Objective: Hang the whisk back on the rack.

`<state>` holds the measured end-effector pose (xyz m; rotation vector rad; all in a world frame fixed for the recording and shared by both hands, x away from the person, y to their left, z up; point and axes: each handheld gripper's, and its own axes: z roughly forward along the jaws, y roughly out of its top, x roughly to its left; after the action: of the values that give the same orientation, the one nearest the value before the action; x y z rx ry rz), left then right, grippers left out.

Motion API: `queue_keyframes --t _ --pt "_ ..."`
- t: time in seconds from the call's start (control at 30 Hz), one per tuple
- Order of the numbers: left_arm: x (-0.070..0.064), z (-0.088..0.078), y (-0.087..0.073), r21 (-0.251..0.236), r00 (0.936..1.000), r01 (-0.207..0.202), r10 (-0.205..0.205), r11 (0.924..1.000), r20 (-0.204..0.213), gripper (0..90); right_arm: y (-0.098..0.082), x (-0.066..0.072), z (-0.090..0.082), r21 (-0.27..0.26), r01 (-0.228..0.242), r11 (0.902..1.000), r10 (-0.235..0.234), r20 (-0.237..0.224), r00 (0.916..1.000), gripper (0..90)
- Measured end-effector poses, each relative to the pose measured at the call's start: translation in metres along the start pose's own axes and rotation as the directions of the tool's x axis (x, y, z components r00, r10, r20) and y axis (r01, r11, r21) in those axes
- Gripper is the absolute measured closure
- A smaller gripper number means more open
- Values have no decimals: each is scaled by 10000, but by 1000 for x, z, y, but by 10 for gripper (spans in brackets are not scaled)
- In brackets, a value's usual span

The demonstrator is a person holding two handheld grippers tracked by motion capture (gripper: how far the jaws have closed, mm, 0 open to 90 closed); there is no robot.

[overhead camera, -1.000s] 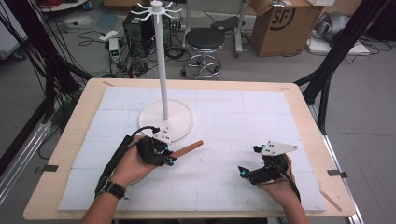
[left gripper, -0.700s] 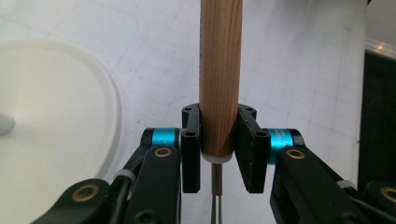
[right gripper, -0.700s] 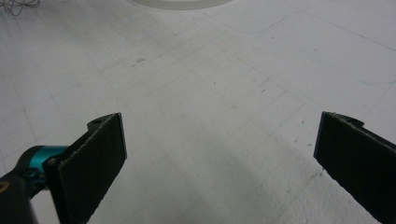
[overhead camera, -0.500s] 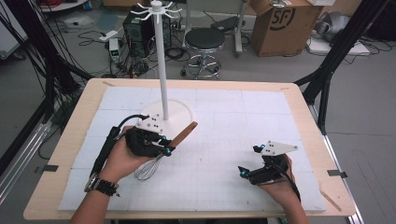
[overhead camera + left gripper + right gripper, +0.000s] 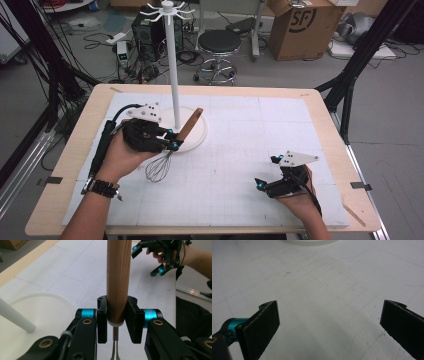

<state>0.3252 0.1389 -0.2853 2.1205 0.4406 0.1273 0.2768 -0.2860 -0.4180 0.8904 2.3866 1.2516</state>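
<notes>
Left gripper (image 5: 172, 145) left of centre, clenched on whisk (image 5: 170, 152) handle beside stand (image 5: 172, 70); wires seemingly lifted. Right gripper (image 5: 265, 182) lower right, jaws spread wide, holding nothing.

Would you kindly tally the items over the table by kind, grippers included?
Grippers: 2, the left gripper and the right gripper.
Whisks: 1, the wooden-handled whisk.
Hook stands: 1, the white stand.
Total: 4.
</notes>
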Motion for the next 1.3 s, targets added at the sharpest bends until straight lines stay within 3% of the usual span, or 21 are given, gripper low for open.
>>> queue_keyframes --t 0.07,0.23,0.6,0.83,1.3 --pt "6 -4 4 -245 9998 148 -144 9996 157 735 0 0 0 6 -3 10000 3 -3 10000 13" --pt "13 -14 19 -486 9999 149 -149 9987 12 735 0 0 0 12 16 10000 -16 -3 10000 13" --pt "21 -32 50 -461 9995 -239 229 9986 -211 735 0 0 0 -6 -8 10000 8 -6 10000 13" --pt "30 -43 66 -413 9989 -277 262 9988 -380 735 0 -1 -1 -57 17 10000 -17 33 10000 13" --pt "47 -62 97 -846 9986 -192 150 9962 -499 734 0 -1 -1 -26 -22 10000 22 67 10000 13"
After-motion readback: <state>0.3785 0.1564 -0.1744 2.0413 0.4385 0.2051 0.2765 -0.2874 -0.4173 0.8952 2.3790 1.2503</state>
